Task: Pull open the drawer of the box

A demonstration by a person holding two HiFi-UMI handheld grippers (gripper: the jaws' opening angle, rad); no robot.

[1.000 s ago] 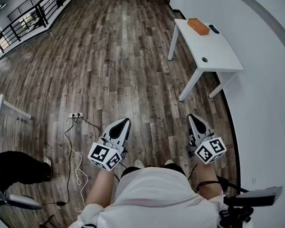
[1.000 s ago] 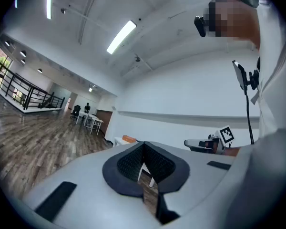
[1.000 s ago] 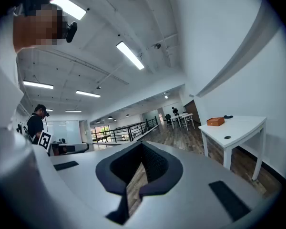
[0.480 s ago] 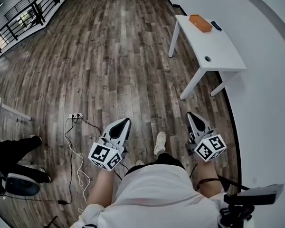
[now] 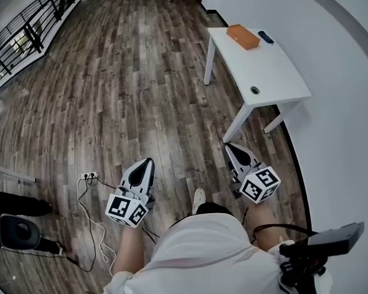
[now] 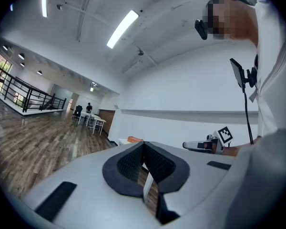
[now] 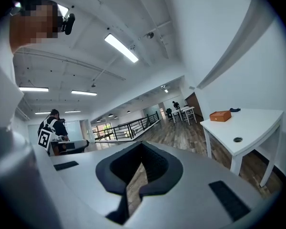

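Note:
The box [image 5: 243, 36] is small, orange and flat, and lies at the far end of a white table [image 5: 276, 72] by the wall; I cannot make out its drawer from here. It also shows as the box [image 7: 220, 115] in the right gripper view and as a small orange box [image 6: 135, 139] in the left gripper view. My left gripper [image 5: 146, 162] hangs over the wooden floor, well short of the table, its jaws shut and empty. My right gripper [image 5: 228, 146] is level, near the table's closest leg, jaws together with nothing between them.
A dark small object [image 5: 265, 37] lies beside the box, and a round cable hole [image 5: 254, 90] sits near the table's front. A power strip with cables [image 5: 89, 177] lies on the floor at left, near a person's legs [image 5: 15, 204]. A railing [image 5: 24, 35] runs far left.
Both grippers have travelled forward over the floor towards the white table as I walk. The table and box now sit nearer and further left. Jaws unchanged.

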